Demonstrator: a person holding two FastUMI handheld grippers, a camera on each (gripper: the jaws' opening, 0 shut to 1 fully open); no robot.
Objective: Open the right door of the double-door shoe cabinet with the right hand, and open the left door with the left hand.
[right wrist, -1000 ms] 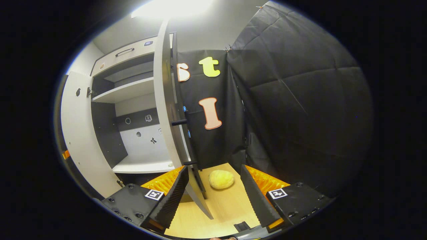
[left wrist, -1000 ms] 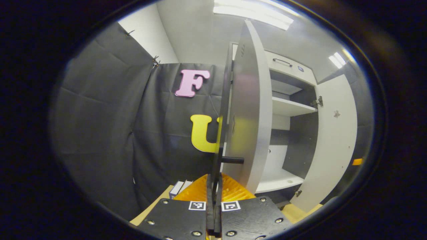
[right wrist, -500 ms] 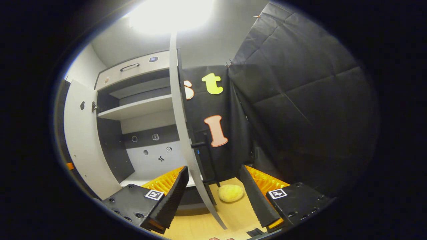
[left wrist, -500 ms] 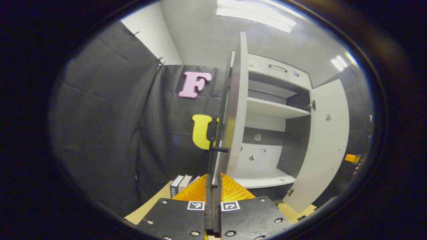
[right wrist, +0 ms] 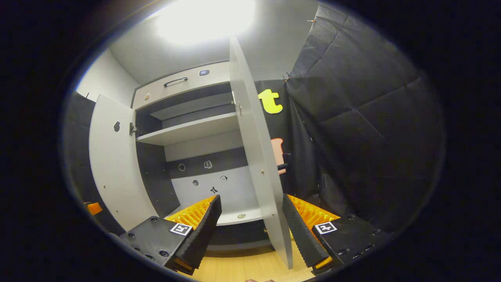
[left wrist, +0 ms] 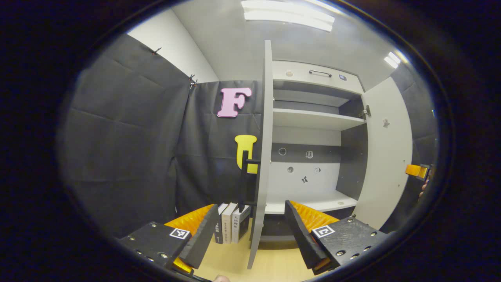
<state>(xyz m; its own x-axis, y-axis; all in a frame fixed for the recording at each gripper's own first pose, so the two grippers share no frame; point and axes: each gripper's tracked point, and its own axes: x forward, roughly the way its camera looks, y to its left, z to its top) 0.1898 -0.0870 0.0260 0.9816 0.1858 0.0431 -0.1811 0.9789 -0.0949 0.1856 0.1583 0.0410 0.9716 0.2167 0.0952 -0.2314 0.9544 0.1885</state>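
In the left gripper view the left door (left wrist: 263, 156) of the shoe cabinet (left wrist: 313, 117) stands swung out edge-on, rising between the spread fingers of the left gripper (left wrist: 250, 239), untouched. In the right gripper view the right door (right wrist: 258, 164) likewise stands open between the parted fingers of the right gripper (right wrist: 252, 231), which points level at the cabinet.

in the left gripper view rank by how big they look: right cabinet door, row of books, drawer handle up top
1. right cabinet door, by far the largest
2. row of books
3. drawer handle, smallest, though it sits farthest from the camera
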